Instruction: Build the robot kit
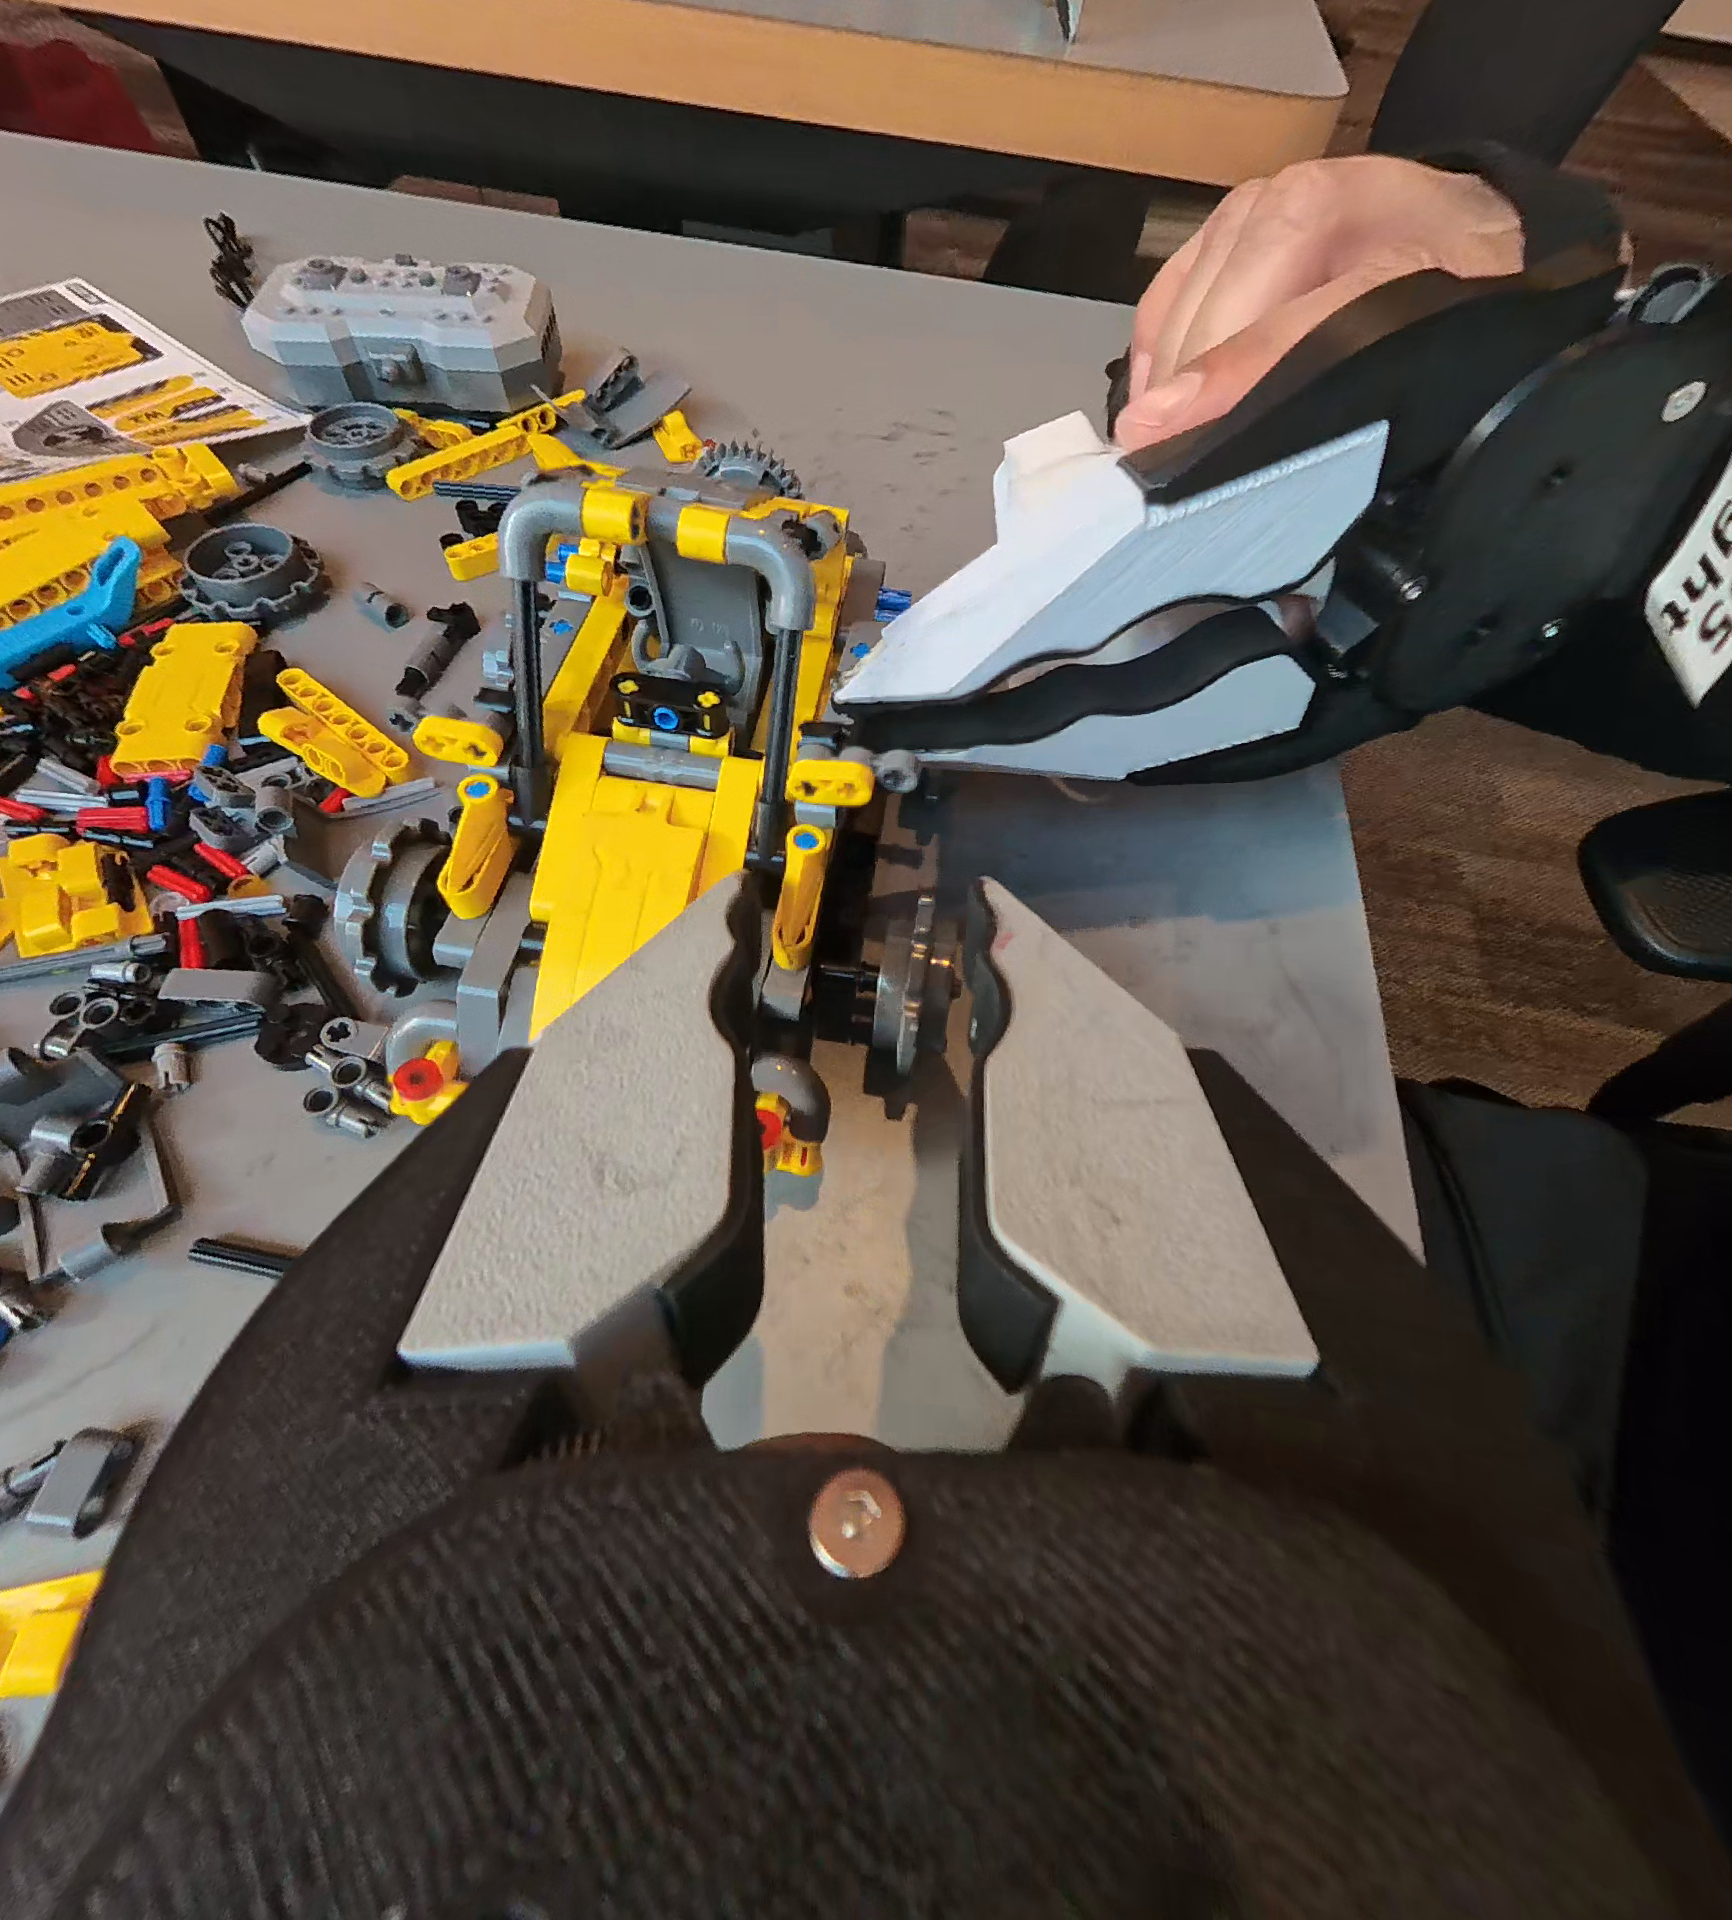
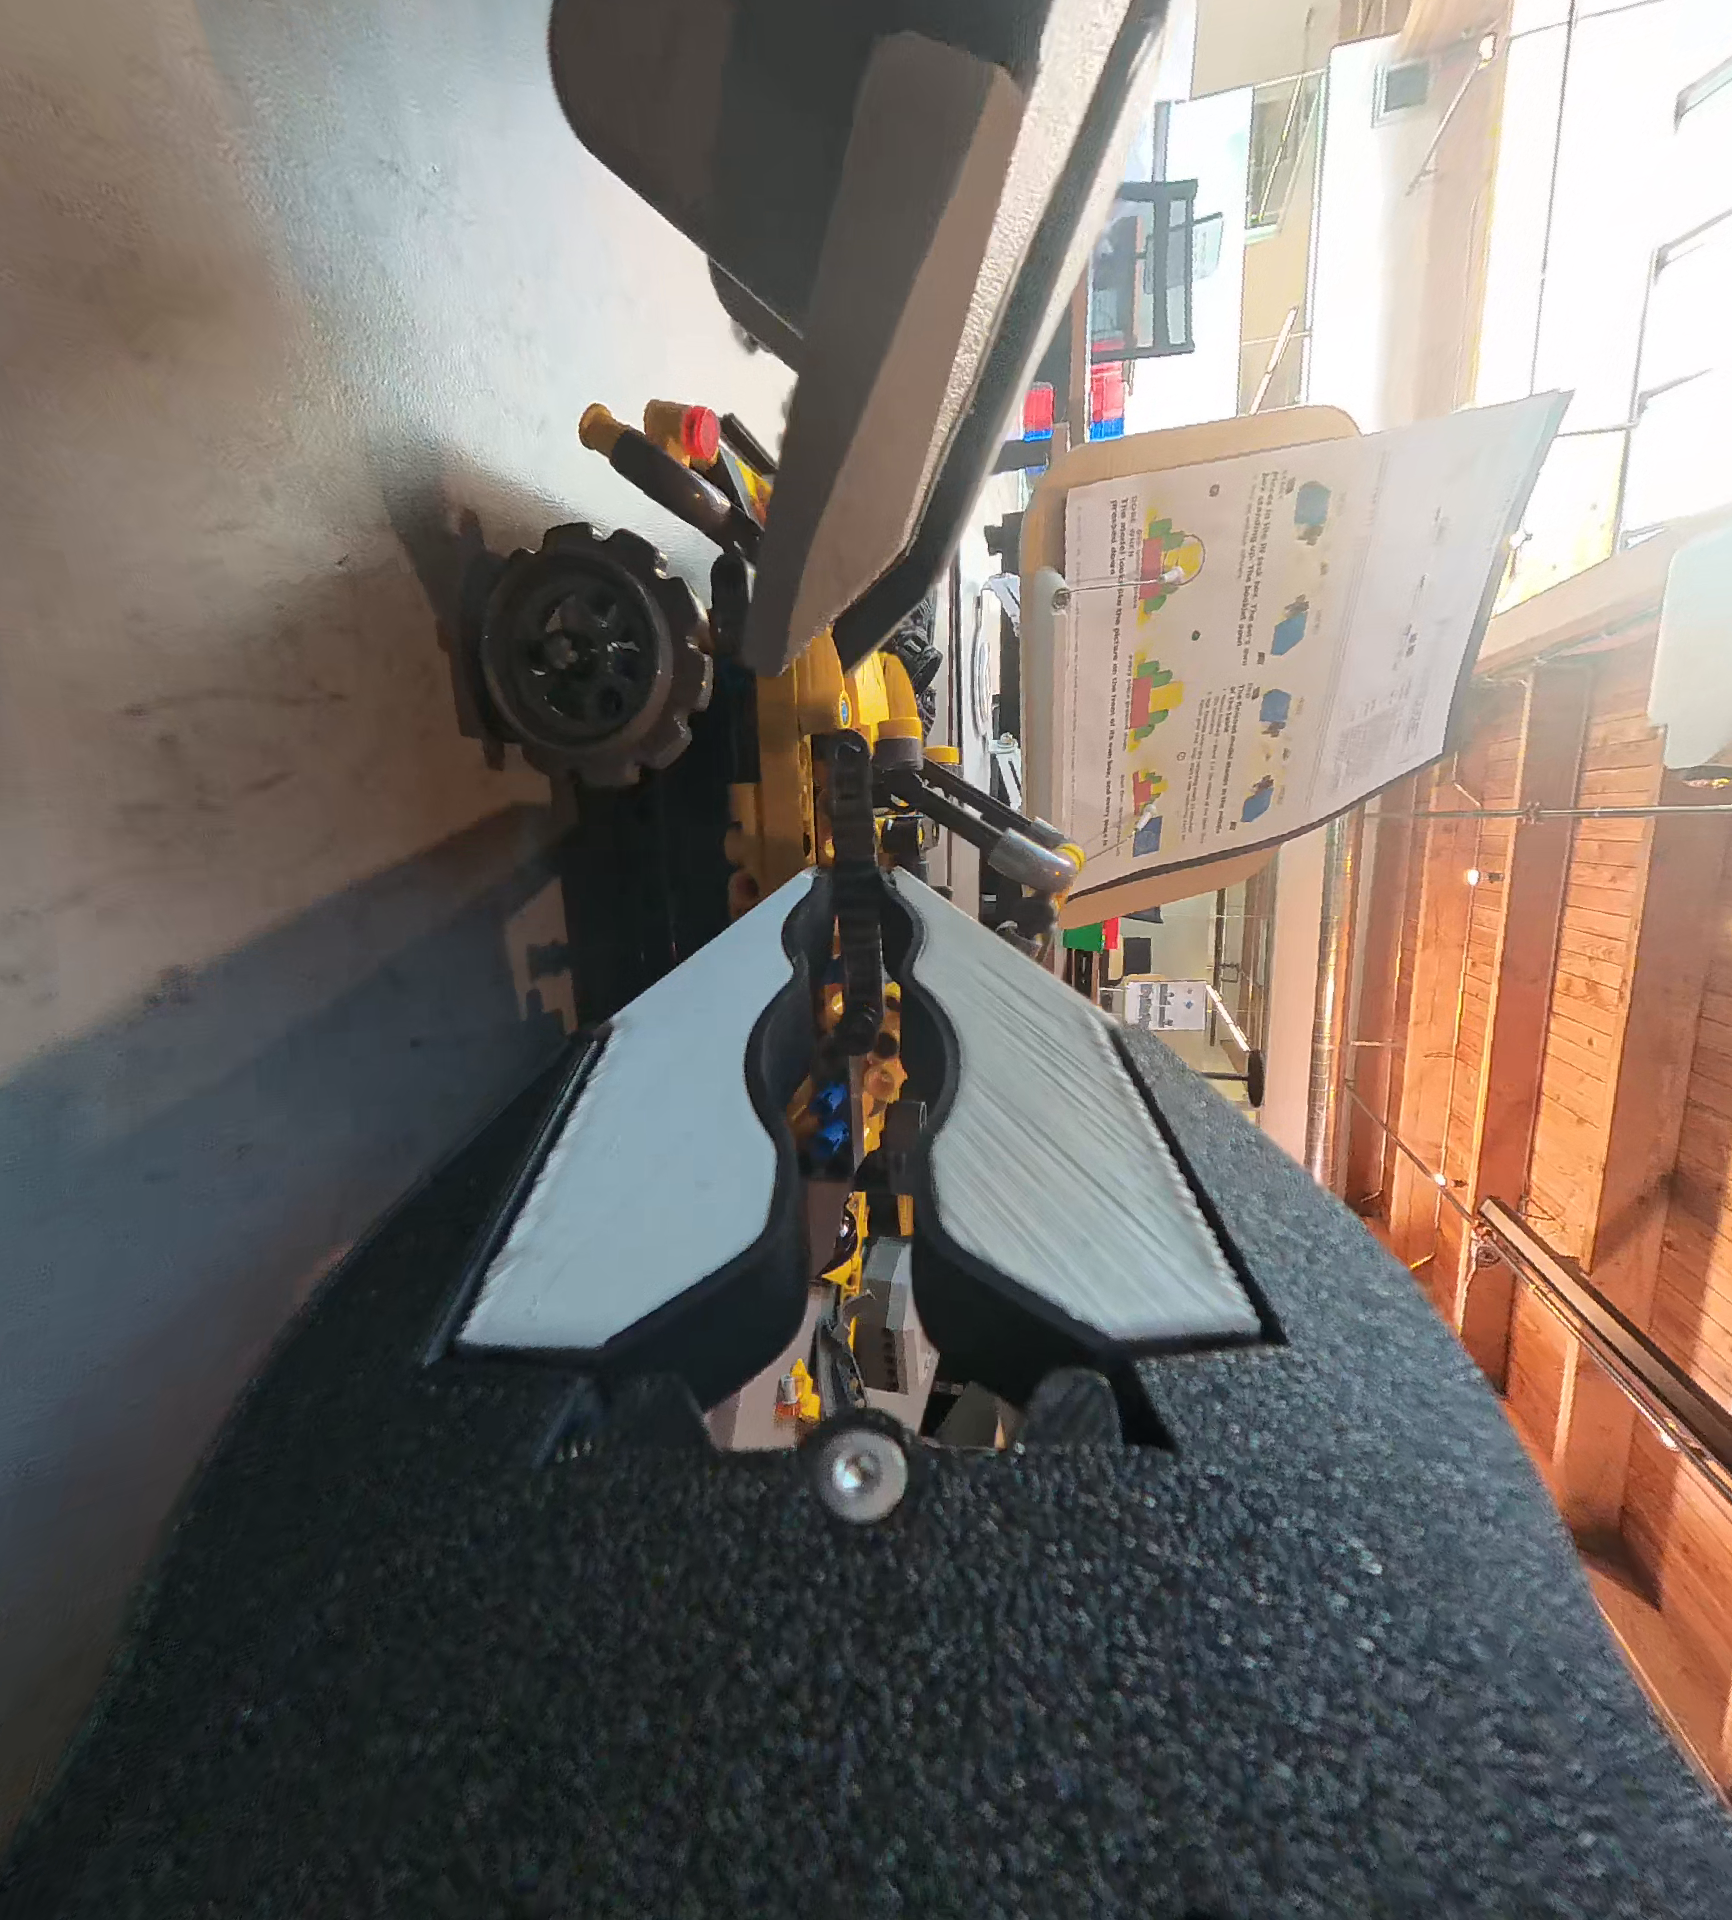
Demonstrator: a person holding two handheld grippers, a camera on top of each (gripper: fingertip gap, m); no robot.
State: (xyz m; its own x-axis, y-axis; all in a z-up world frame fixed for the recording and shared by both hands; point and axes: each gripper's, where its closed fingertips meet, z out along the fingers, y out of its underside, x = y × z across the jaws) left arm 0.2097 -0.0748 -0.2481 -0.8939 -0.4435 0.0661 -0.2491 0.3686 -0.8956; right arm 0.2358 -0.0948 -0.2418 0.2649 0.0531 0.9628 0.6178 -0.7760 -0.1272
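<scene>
Right hand-held gripper [image 2: 854, 894] is clamped on a black toothed strip [image 2: 857, 883] of the yellow brick vehicle [image 1: 654, 810]; left hand-held gripper [image 1: 857, 904] is held open around its front, on the bench [image 1: 945, 343].

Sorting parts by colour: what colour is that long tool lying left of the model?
Light blue tool; left wrist view.

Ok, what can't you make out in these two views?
Left wrist view: the right gripper covers what it pinches on the yellow model.
Right wrist view: one of the left gripper fingers hides much of the model; the black ribbed strip fades into shadow lower down.
Left wrist view: loose parts and booklet are cut by the left edge.
</scene>
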